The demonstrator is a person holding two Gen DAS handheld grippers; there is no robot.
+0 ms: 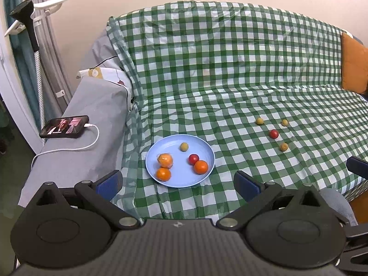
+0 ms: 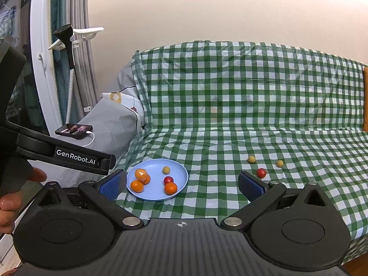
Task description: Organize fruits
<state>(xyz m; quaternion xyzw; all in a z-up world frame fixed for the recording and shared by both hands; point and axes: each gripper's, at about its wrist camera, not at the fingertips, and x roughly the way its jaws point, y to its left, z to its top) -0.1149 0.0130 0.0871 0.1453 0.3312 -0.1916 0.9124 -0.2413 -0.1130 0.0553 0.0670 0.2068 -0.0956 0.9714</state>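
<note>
A light blue plate [image 1: 174,181] [image 2: 179,168] sits on the green checked cloth. It holds two oranges [image 1: 201,167] [image 2: 171,188], a wrapped orange fruit [image 1: 165,160] [image 2: 142,175], a red fruit [image 1: 193,159] [image 2: 168,180] and a small yellow fruit [image 1: 184,146] [image 2: 166,169]. To the right on the cloth lie a red fruit [image 1: 274,133] [image 2: 261,172] and three small yellow fruits [image 1: 259,121] [image 2: 251,159]. My left gripper [image 1: 178,184] is open and empty in front of the plate. My right gripper [image 2: 181,186] is open and empty, near the plate's right side.
A phone [image 1: 64,126] [image 2: 74,129] on a white charging cable lies on the grey sofa arm at left. An orange cushion [image 1: 354,63] stands at the far right. The left gripper's body [image 2: 69,156] shows at left in the right wrist view. A stand [image 1: 34,46] leans by the curtain.
</note>
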